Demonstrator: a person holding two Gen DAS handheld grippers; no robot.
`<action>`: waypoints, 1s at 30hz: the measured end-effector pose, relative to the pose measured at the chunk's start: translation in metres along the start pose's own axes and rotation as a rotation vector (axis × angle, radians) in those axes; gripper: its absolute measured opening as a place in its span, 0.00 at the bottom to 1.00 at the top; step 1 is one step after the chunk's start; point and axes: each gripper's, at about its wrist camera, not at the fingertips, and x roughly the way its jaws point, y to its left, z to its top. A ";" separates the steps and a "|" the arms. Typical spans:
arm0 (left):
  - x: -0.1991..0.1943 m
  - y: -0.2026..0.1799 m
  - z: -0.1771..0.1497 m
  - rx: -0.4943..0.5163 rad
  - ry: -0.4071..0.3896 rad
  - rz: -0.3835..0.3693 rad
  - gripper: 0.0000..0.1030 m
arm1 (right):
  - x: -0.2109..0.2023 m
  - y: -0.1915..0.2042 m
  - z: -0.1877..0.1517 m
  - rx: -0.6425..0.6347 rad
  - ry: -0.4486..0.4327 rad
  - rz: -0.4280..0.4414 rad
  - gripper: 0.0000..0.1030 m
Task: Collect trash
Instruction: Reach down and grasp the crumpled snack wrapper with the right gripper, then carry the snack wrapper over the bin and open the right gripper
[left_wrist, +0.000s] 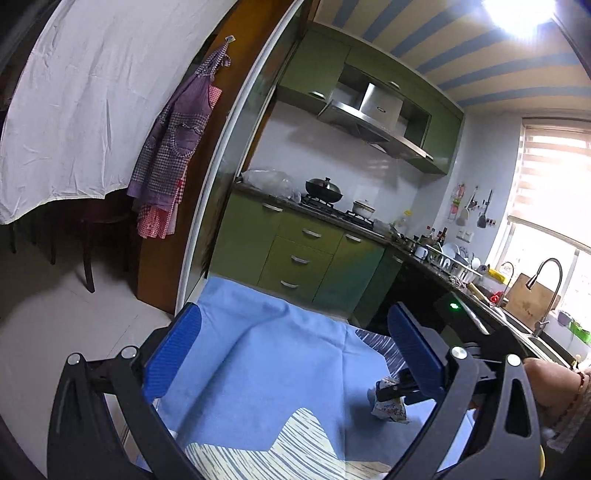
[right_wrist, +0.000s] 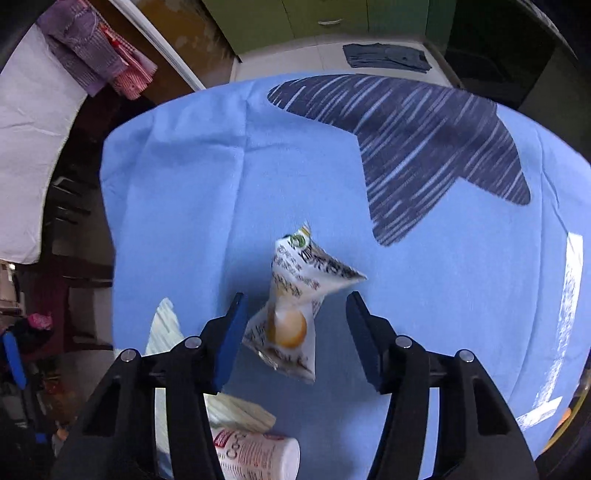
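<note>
fingers (right_wrist: 293, 317) astride wrapper (right_wrist: 295, 310), blue tablecloth (right_wrist: 177, 206), kitchen

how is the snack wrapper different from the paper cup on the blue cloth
The wrapper is a crumpled, twisted white packet with dark print and an orange picture; the cup is a smooth white cylinder with red lettering. The wrapper sits between the open fingers of the right hand-held gripper; the cup lies on its side nearer the camera, partly hidden behind that gripper. Both rest on the blue cloth.
</note>
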 end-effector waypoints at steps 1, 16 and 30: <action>0.000 -0.002 0.000 0.008 -0.001 0.001 0.93 | 0.003 0.001 0.001 -0.002 0.006 -0.009 0.54; 0.004 -0.004 -0.005 0.027 0.003 0.005 0.93 | -0.015 -0.002 -0.012 -0.064 -0.028 -0.004 0.27; 0.011 -0.021 -0.017 0.106 0.046 -0.018 0.93 | -0.163 -0.251 -0.183 0.230 -0.259 0.001 0.28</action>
